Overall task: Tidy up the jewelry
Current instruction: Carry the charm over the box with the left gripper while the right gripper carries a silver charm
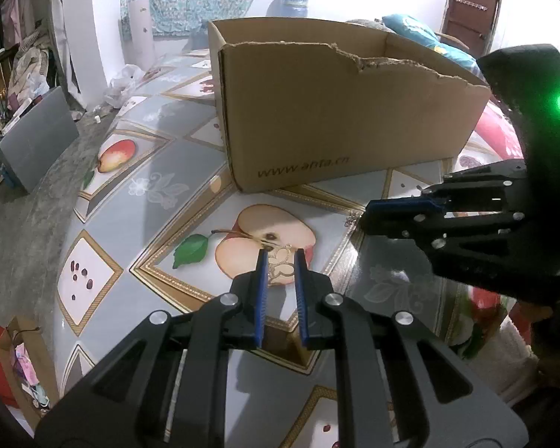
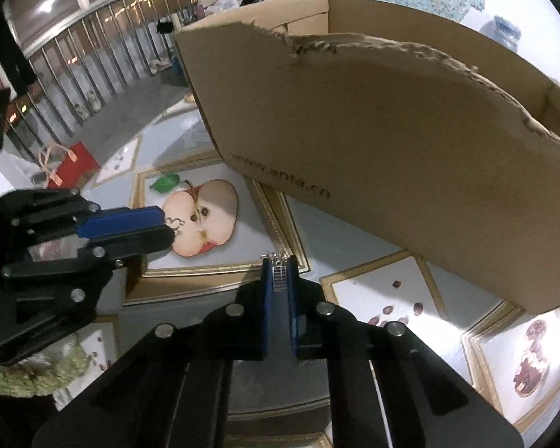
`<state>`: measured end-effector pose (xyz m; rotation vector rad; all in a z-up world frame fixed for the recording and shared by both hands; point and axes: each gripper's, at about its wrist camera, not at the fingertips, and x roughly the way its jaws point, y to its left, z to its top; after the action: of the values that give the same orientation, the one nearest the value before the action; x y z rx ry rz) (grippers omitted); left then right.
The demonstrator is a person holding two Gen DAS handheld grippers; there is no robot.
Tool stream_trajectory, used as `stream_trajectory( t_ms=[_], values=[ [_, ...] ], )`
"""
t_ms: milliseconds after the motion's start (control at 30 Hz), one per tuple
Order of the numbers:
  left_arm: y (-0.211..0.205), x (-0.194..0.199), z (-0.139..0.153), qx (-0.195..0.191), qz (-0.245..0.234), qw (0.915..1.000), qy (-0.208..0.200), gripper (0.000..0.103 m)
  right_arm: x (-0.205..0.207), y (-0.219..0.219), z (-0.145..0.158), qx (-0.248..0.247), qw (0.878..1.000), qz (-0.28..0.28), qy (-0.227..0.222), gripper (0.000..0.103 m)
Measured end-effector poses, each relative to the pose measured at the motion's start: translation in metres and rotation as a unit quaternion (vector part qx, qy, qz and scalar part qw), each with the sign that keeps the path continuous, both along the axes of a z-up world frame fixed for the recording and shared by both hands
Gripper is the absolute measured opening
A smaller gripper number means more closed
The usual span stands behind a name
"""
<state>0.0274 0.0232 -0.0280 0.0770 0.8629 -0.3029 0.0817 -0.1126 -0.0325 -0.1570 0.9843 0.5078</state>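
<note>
Box [image 1: 339, 112] is seen open-topped beyond both sets of jaws. Left gripper [image 1: 282, 257] is nearly closed on a gold earring [image 1: 280, 263], right gripper [image 2: 279, 265] is clenched on a silver piece [image 2: 279, 278]. Pickup is judged the step in hand; both must next be lifted over the rim.
</note>
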Motion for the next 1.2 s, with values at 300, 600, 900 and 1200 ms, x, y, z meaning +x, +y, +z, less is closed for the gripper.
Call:
stream_trajectory(
  t_ms=[300, 600, 900, 1200],
  values=[
    [0.002, -0.002, 0.008, -0.002, 0.003, 0.9999, -0.011, 0.013, -0.015, -0.015, 0.023, 0.038, 0.999, -0.012, -0.011, 0.008],
    [0.004, -0.012, 0.046, -0.017, -0.004, 0.9985, -0.052, 0.013, -0.028, -0.037, 0.079, 0.108, 0.993, -0.024, -0.045, 0.008],
    [0.002, 0.001, 0.118, -0.067, -0.042, 0.9901, -0.115, 0.013, -0.012, -0.065, 0.143, 0.174, 0.98, -0.025, -0.09, 0.008],
    [-0.026, 0.072, 0.144, -0.066, -0.071, 0.992, -0.081, 0.013, 0.048, -0.064, 0.149, 0.161, 0.985, -0.03, -0.063, 0.008]
  ],
)
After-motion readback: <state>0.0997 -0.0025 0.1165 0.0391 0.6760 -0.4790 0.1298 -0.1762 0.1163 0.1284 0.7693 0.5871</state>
